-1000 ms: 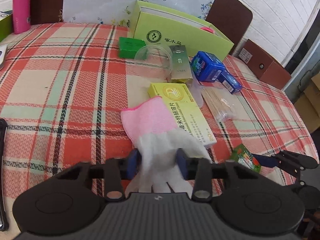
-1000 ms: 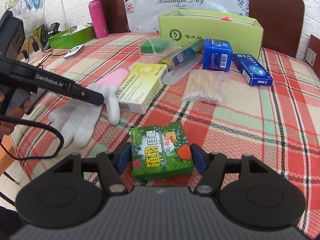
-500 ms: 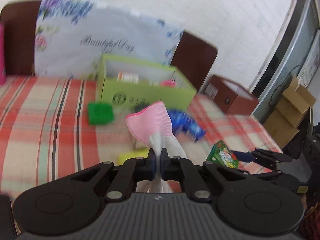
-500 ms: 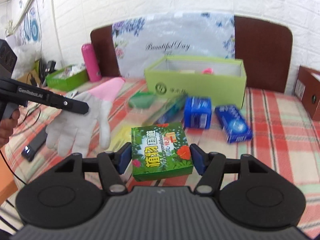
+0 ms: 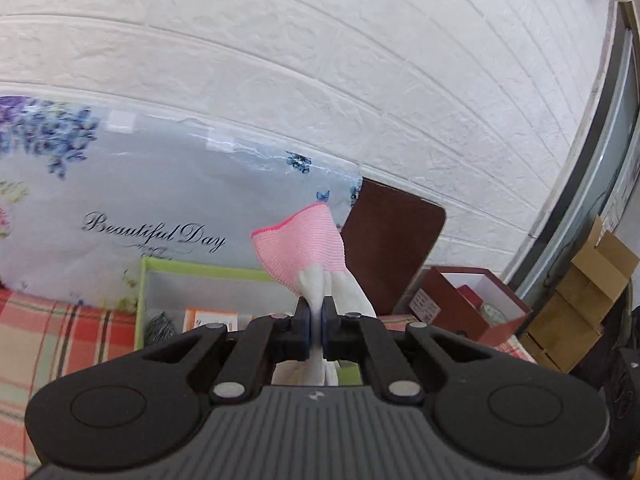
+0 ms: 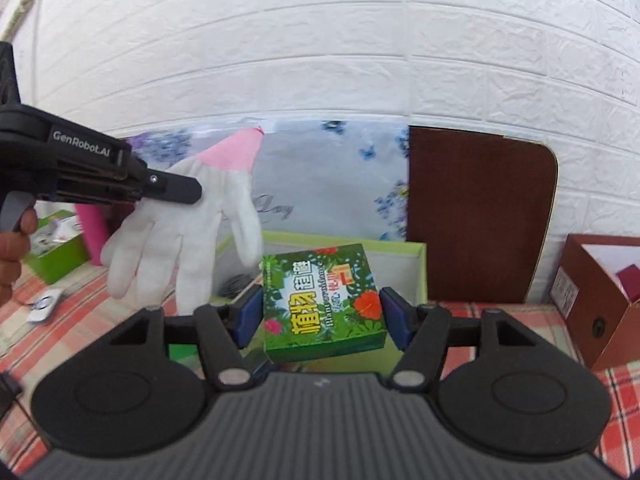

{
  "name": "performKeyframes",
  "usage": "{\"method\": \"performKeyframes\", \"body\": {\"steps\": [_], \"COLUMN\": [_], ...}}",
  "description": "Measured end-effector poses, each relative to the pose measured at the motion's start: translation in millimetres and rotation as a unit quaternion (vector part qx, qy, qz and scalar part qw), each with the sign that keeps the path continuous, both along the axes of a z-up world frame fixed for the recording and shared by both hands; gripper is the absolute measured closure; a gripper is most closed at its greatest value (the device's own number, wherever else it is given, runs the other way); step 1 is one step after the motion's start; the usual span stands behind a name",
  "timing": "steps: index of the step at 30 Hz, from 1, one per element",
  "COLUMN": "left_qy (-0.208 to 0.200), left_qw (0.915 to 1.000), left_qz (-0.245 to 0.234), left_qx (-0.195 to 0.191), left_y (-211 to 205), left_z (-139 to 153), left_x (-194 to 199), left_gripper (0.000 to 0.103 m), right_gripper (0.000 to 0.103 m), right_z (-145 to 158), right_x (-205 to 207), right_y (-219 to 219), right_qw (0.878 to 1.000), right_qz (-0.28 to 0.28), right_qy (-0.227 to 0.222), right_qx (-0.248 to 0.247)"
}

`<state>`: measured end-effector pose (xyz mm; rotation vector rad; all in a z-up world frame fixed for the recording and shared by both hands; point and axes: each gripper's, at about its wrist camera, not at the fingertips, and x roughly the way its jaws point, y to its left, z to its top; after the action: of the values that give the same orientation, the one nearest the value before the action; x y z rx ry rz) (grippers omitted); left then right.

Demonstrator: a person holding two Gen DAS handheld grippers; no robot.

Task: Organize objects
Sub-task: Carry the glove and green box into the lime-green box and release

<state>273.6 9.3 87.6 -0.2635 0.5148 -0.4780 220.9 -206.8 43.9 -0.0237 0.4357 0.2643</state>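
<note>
Left gripper (image 5: 315, 326) clamped on limp white glove with pink cuff (image 6: 188, 216), centre-left; right gripper (image 6: 322, 318) clamped on green floral carton (image 6: 323, 300). Best lowered over open lime-green box (image 6: 416, 268) before release.

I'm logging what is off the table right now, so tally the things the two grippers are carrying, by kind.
Gloves: 1, the white glove with a pink cuff, pinched in the left gripper
Boxes: 1, the green floral box, clamped in the right gripper
Total: 2
</note>
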Motion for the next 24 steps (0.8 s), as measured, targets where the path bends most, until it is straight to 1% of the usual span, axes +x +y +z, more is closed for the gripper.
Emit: {"method": "performKeyframes", "body": {"steps": [4,7,11,12,13,14,15,16,17,18,19,20,22,24], "left_qy": [0.011,0.019,0.033,0.032,0.03,0.028,0.028,0.021,0.007,-0.006,-0.01,-0.008,-0.007,-0.014], "left_qw": [0.9999,0.9996,0.9988,0.9987,0.9984,0.9977,0.9965,0.9953,0.9943,0.9936,0.9932,0.9933,0.9935,0.9931], "left_qz": [-0.005,-0.009,-0.008,-0.007,-0.006,-0.006,0.004,0.02,0.034,0.042,0.043,0.043,0.048,0.056], "left_qx": [0.006,0.02,0.035,0.04,0.048,0.061,0.078,0.093,0.1,0.105,0.108,0.107,0.103,0.102], "left_y": [-22,-32,-38,-38,-38,-38,-38,-37,-35,-33,-30,-28,-23,-21], "left_z": [-15,-29,-55,-62,-68,-73,-77,-80,-82,-83,-82,-81,-77,-67], "left_x": [47,74,99,102,103,103,103,101,96,92,89,87,82,73], "left_gripper": [0.099,0.099,0.099,0.096,0.091,0.069,0.037,0.024,0.016,0.016,0.016,0.016,0.016,0.016], "right_gripper": [0.041,0.041,0.04,0.04,0.038,0.028,0.022,0.016,0.012,0.009,0.004,0.002,0.002,0.001], "right_z": [-13,-26,-46,-52,-58,-64,-68,-73,-76,-77,-78,-78,-74,-65], "right_x": [48,75,103,110,115,120,122,122,121,120,119,116,110,100], "right_y": [1,1,1,1,1,1,2,3,4,4,3,2,-1,-2], "right_qw": [1.0,0.999,0.999,0.999,0.999,0.999,0.999,0.999,0.998,0.998,0.998,0.998,0.999,0.999], "right_qz": [-0.02,-0.027,-0.034,-0.034,-0.031,-0.025,-0.023,-0.026,-0.027,-0.025,-0.025,-0.027,-0.031,-0.032], "right_qy": [-0.004,-0.004,0.008,0.012,0.017,0.023,0.028,0.026,0.019,0.014,0.012,0.009,0.007,0.0], "right_qx": [-0.023,-0.032,-0.031,-0.028,-0.026,-0.028,-0.032,-0.039,-0.046,-0.05,-0.049,-0.048,-0.045,-0.037]}}
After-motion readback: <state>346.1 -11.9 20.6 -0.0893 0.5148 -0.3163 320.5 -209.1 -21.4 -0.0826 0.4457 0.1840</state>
